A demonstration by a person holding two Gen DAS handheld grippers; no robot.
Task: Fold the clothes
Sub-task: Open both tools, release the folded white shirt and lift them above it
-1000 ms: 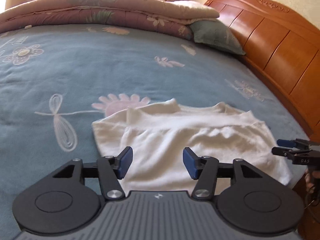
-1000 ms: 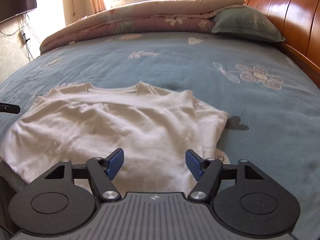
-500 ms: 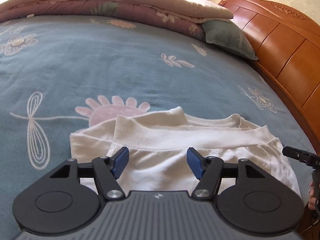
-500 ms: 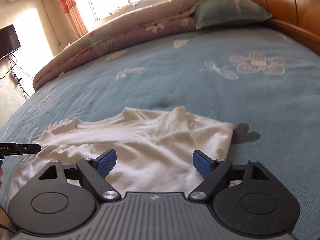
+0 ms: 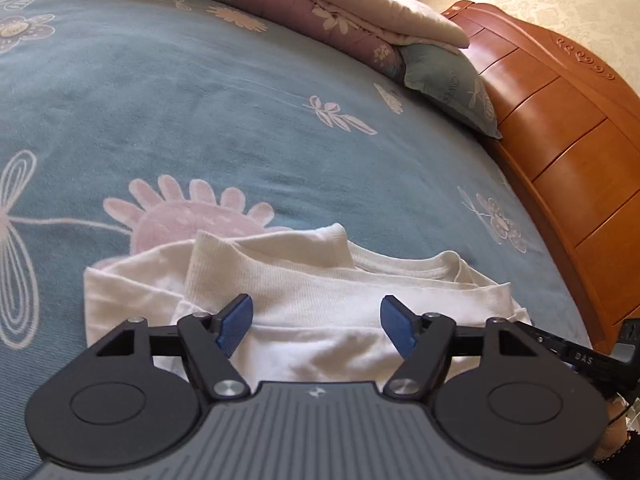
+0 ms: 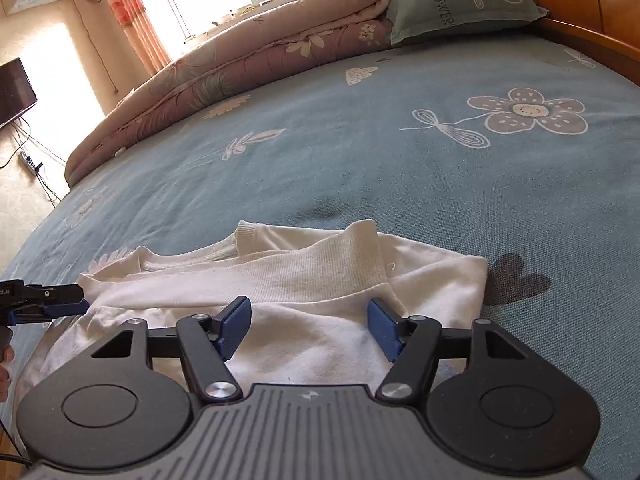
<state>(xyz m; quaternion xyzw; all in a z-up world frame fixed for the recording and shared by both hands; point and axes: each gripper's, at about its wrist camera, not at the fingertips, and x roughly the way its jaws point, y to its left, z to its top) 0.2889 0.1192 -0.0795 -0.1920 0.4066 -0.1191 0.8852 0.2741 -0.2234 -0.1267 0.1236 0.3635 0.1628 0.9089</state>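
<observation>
A white top [image 5: 320, 292] lies part-folded near the bed's front edge, ribbed hem doubled back over the body, neckline toward the headboard [image 5: 560, 128]. Both grippers hover over its near side. L gripper [image 5: 316, 324]: jaws apart & opening, cloth beneath them but no pinch. R gripper [image 6: 308, 326]: jaws apart but closing, pads not pressing fabric either.

Risks, as judged: R jaws may shut on the top layer only, so the stack peels apart when lifted; or they bite too deep & drag the whole garment off the edge, which sits close. With one side closing & the other opening, an uneven pull could skew the fold line. Loose sleeve on the R side [image 6: 440, 276] may flop out.

Surface: soft blue bedspread [image 5: 200, 100] w/ flower print, giving underfoot for any press. Room: rolled quilt [image 6: 240, 60] & green pillow [image 6: 460, 4] at the far side, sunlit window w/ curtains, TV & wall AC unit at left, cables on floor.
</observation>
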